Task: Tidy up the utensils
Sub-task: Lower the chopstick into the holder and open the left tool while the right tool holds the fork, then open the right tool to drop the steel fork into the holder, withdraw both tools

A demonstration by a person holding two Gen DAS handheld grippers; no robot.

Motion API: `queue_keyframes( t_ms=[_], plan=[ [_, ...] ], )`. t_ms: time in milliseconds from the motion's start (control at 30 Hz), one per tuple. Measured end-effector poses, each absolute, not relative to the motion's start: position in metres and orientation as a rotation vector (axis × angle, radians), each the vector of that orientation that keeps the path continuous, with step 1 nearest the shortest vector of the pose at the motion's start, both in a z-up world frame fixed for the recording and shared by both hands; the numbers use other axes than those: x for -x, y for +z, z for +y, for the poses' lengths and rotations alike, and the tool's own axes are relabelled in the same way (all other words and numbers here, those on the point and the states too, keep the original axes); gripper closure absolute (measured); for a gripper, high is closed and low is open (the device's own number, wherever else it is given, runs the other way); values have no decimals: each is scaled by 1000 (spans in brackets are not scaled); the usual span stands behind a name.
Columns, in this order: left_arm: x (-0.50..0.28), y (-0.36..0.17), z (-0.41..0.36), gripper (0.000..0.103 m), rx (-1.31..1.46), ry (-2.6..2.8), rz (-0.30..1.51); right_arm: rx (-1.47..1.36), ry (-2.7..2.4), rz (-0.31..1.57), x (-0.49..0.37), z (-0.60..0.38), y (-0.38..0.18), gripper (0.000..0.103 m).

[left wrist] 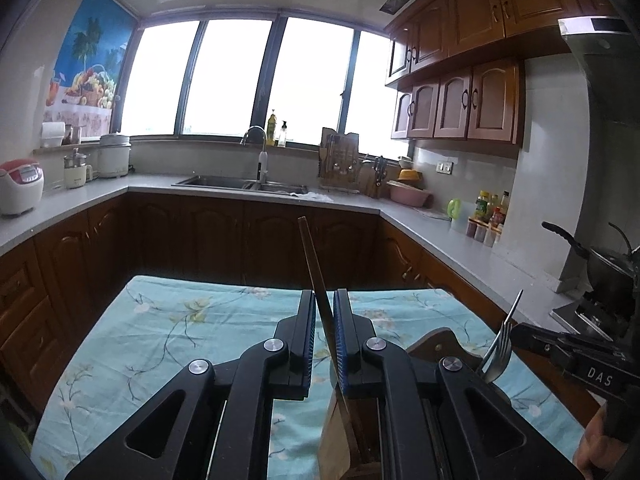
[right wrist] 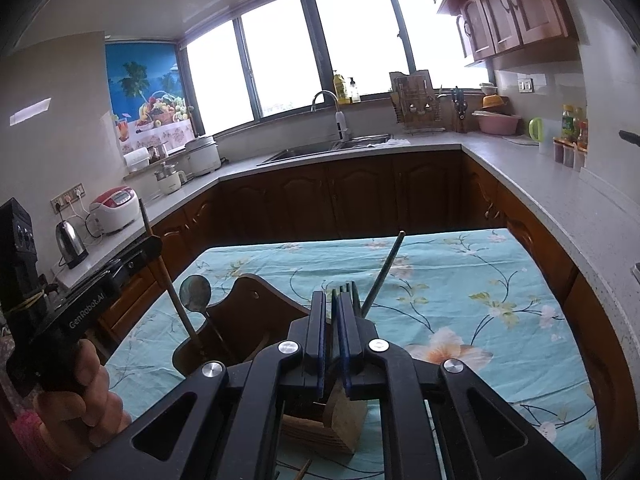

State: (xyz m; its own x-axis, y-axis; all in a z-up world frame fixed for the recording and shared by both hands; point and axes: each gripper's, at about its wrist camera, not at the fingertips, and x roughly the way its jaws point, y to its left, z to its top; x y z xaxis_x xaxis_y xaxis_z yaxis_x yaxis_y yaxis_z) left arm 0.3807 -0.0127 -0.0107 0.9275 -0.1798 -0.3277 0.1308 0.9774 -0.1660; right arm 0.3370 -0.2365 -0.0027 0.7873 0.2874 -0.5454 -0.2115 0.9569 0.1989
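My left gripper (left wrist: 325,300) is shut on a long wooden spatula (left wrist: 316,276), its handle pointing up and its flat blade down by the wooden utensil holder (left wrist: 440,344). My right gripper (right wrist: 333,300) is shut on a metal fork (right wrist: 344,289) above the holder (right wrist: 248,312). In the left wrist view the fork (left wrist: 500,354) hangs tines down from the right gripper (left wrist: 520,334). A metal ladle (right wrist: 195,292) stands in the holder. The spatula shaft (right wrist: 182,312) goes down into the holder beside it, held by the left gripper (right wrist: 154,240). A dark stick (right wrist: 382,274) leans beside my right fingers.
The holder sits on a table with a blue floral cloth (left wrist: 180,328). Counters wrap around behind, with a sink (left wrist: 240,184), a rice cooker (left wrist: 20,186), a kettle (right wrist: 71,244) and a wok on the stove (left wrist: 608,268). A small wooden stick (right wrist: 304,470) lies at the bottom edge.
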Motion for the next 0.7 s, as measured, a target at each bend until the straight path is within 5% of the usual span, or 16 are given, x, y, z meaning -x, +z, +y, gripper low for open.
queue_keyframes(
  t_ms=[333,500,600,700],
  plan=[
    [-380,-7,-13,90,134,-156,373,-149,273,604,-333,-240,1,94],
    [-375,-6,-14,80,133,-149,375,-157,270,600,-330,-241,3,92],
    [-370,-4,-14,66,133,-154,380,-166,269,594,-325,-243,6,79],
    [-358,0,-11,42,138,-148,377,-176,271,585,-318,-245,10,61]
  ],
)
